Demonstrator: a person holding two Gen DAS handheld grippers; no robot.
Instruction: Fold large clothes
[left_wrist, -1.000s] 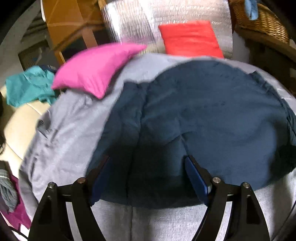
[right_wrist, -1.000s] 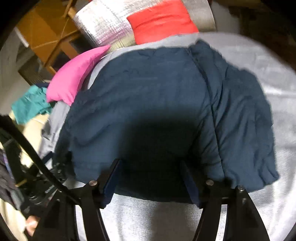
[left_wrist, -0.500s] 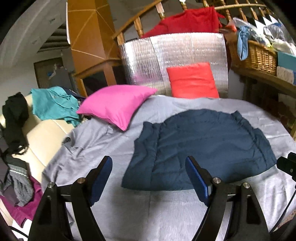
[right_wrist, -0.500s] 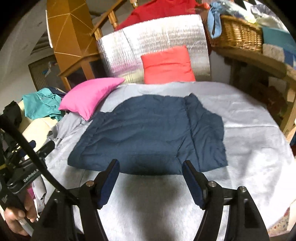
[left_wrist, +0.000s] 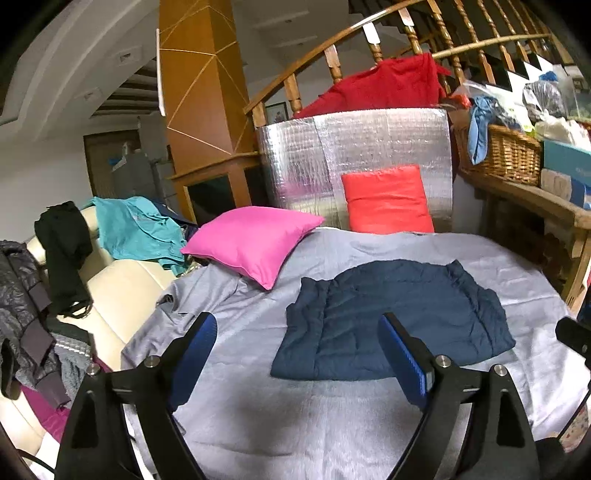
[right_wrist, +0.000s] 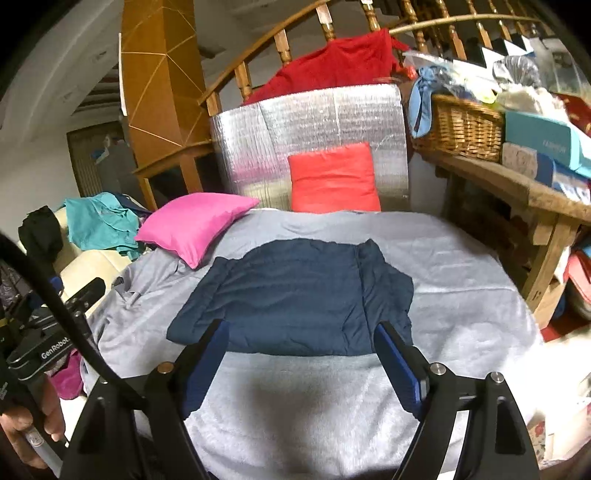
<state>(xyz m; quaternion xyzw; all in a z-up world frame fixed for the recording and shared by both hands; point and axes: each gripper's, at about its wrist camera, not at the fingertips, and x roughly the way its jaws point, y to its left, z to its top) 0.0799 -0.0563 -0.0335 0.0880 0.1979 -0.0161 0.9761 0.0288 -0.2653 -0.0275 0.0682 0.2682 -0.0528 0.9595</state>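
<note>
A dark navy quilted garment (left_wrist: 395, 317) lies folded into a flat rectangle on the grey sheet (left_wrist: 280, 413) of the bed; it also shows in the right wrist view (right_wrist: 295, 299). My left gripper (left_wrist: 297, 354) is open and empty, held above the sheet short of the garment's near edge. My right gripper (right_wrist: 301, 358) is open and empty, raised just in front of the garment's near edge. Neither gripper touches the garment.
A pink pillow (left_wrist: 251, 240) and a red pillow (left_wrist: 386, 199) lie at the head of the bed before a silver foil panel (left_wrist: 354, 147). A cream sofa (left_wrist: 122, 280) with piled clothes stands left. A wooden shelf with a wicker basket (left_wrist: 498, 155) stands right.
Both grippers have pulled back and up from just over the navy garment. The garment lies where it was, now seen whole and farther away.
</note>
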